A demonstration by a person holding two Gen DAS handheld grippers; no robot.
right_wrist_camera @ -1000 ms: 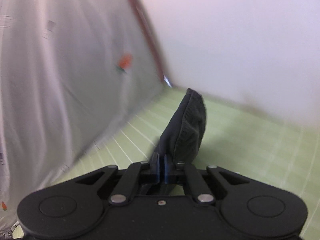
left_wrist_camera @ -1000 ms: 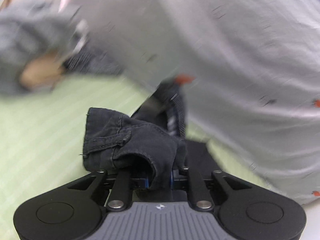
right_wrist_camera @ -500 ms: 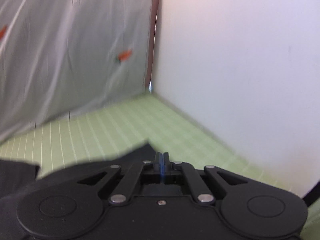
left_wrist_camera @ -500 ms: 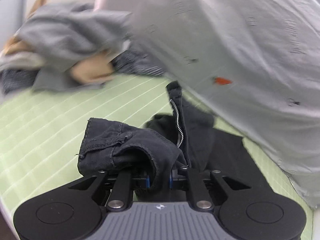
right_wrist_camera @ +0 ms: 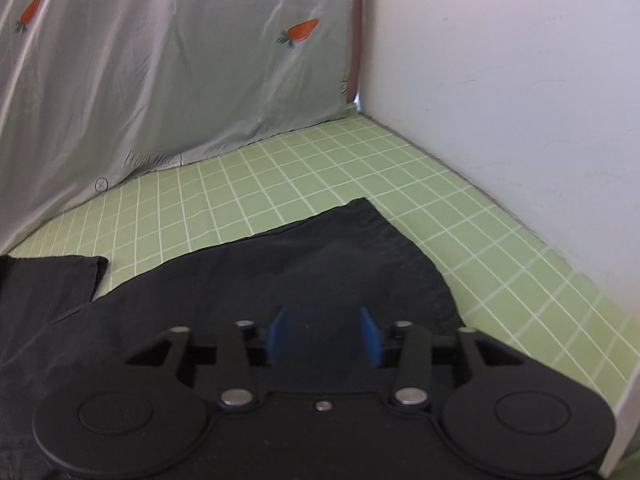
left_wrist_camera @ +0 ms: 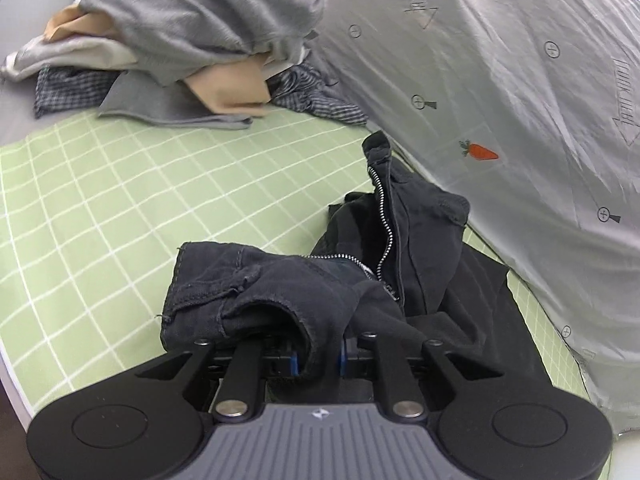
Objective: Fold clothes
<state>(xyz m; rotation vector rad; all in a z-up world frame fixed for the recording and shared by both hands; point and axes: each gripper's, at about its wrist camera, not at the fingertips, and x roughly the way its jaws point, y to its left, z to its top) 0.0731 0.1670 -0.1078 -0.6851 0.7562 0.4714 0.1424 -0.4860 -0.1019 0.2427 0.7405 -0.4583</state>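
A pair of black shorts (left_wrist_camera: 360, 280) with an open zipper lies bunched on the green checked sheet (left_wrist_camera: 120, 200). My left gripper (left_wrist_camera: 318, 360) is shut on the waistband end of the black shorts. In the right wrist view a leg of the black shorts (right_wrist_camera: 320, 264) lies flat on the sheet, with the other leg at the left edge. My right gripper (right_wrist_camera: 324, 336) is open just above that leg, and its blue pads (right_wrist_camera: 370, 334) hold nothing.
A pile of grey, beige and checked clothes (left_wrist_camera: 180, 40) sits at the far left of the bed. A grey carrot-print quilt (left_wrist_camera: 500, 100) rises along the back. A white wall (right_wrist_camera: 520, 100) borders the sheet on the right.
My right gripper has lowered the shorts leg onto the sheet and opened, letting it go. My left gripper has stayed shut on the waistband while the view settled over the bed.
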